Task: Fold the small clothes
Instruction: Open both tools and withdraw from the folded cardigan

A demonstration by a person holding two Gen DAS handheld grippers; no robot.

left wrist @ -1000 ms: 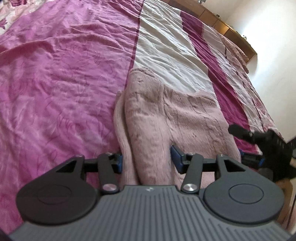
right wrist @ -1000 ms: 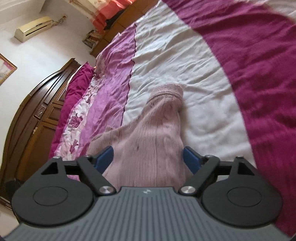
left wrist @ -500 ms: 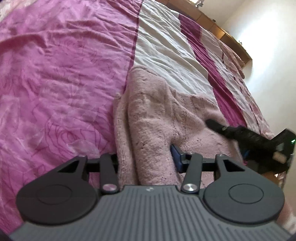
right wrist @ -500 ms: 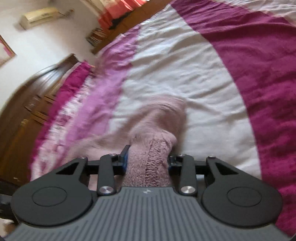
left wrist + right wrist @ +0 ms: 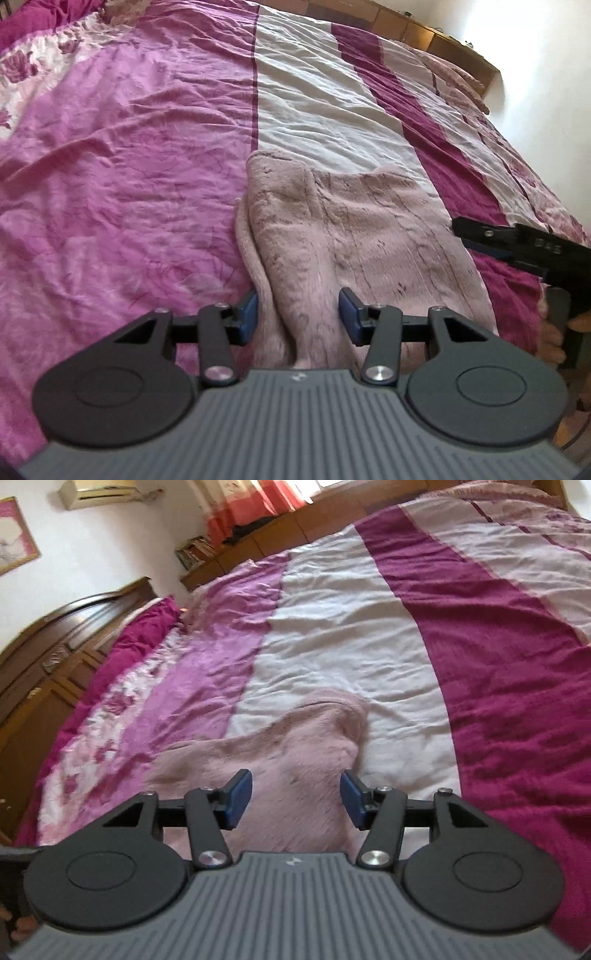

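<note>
- Two grippers, both gaping wide with nothing pinched.
- Pink knit garment [image 5: 354, 236] lies flat on the striped bedspread [image 5: 122, 166], centre of frame, long axis running away up the picture.
- Left gripper [image 5: 298, 319] straddles the near hem, folded side edge between its pads.
- Right gripper [image 5: 295, 799] hovers over the other near part; in the left view it sits at the right edge [image 5: 517, 243].
- Left looks nearer the cloth, I'd guess.

A striped pink, white and magenta bedspread [image 5: 147, 184] covers the bed beside a wooden headboard [image 5: 55, 642].
</note>
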